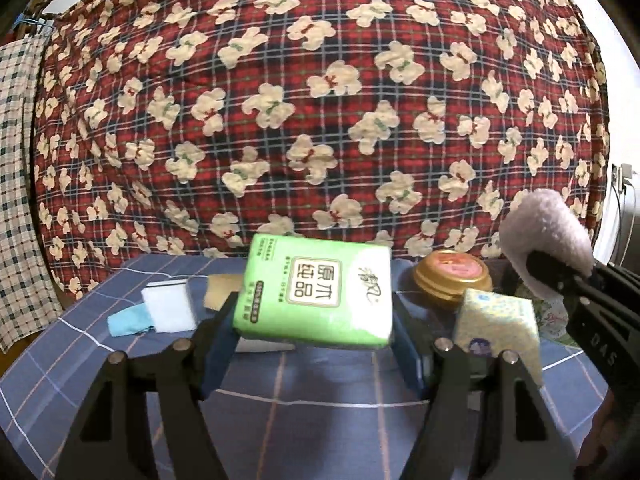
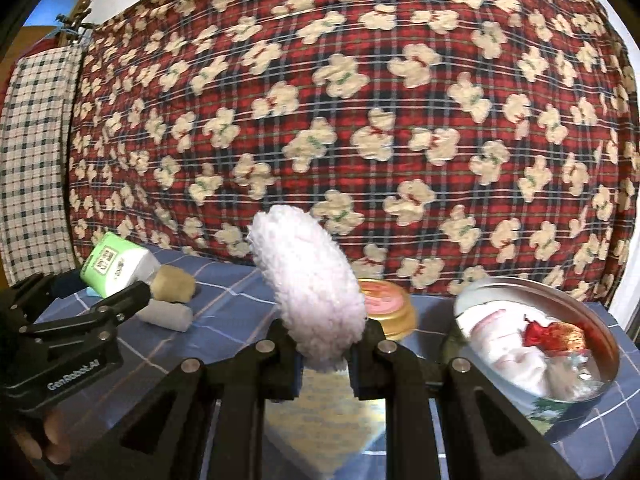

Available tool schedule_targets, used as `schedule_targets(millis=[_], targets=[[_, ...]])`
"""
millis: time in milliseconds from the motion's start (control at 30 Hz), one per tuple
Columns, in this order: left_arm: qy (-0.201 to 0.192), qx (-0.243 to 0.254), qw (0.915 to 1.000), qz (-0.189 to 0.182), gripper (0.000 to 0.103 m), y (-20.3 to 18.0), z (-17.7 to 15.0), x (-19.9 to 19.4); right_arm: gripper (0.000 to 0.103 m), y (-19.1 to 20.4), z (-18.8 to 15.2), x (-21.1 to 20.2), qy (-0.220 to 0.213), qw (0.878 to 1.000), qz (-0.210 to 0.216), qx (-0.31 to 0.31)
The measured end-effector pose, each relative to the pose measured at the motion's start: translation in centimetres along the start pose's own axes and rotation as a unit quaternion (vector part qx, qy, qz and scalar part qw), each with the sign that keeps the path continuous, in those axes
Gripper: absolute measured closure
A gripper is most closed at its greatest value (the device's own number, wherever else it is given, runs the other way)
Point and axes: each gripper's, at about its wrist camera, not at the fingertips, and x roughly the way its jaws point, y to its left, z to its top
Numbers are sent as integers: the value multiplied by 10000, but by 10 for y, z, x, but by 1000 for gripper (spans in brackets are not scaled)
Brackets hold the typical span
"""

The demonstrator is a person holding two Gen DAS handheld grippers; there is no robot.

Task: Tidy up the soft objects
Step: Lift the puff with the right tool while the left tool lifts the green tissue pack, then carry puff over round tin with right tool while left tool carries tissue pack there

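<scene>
My left gripper [image 1: 314, 330] is shut on a green tissue pack [image 1: 316, 288] and holds it above the blue checked tablecloth [image 1: 312, 396]. The pack also shows at the left of the right wrist view [image 2: 116, 266]. My right gripper [image 2: 324, 350] is shut on a fluffy pale pink pad [image 2: 310, 284], held upright above a yellow-patterned tissue pack [image 2: 324, 412]. That pad [image 1: 546, 232] and that pack [image 1: 496, 326] also show at the right of the left wrist view. A white sponge [image 1: 168, 310], a blue cloth scrap [image 1: 128, 322] and a tan sponge [image 1: 220, 290] lie at the left.
A gold-lidded jar [image 1: 452, 282] stands behind the yellow-patterned pack. A round metal tin [image 2: 540, 340] holding white wrapping and red-gold foil sits at the right. A red plaid bear-print blanket [image 1: 320, 100] hangs behind the table. A white roll [image 2: 166, 316] lies by a tan sponge [image 2: 176, 284].
</scene>
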Motion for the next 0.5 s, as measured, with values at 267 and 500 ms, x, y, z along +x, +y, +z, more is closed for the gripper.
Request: schedule_targets(millis=[267,500], targets=[[-170,84,9994,-287,34,-38,7,-4,84,-38,-1,-8,-154,9991,-377,-125],[-296,232,9974,-616,34,-85,15,-4,84,-89,3,-16,-308,9966,-749,145]])
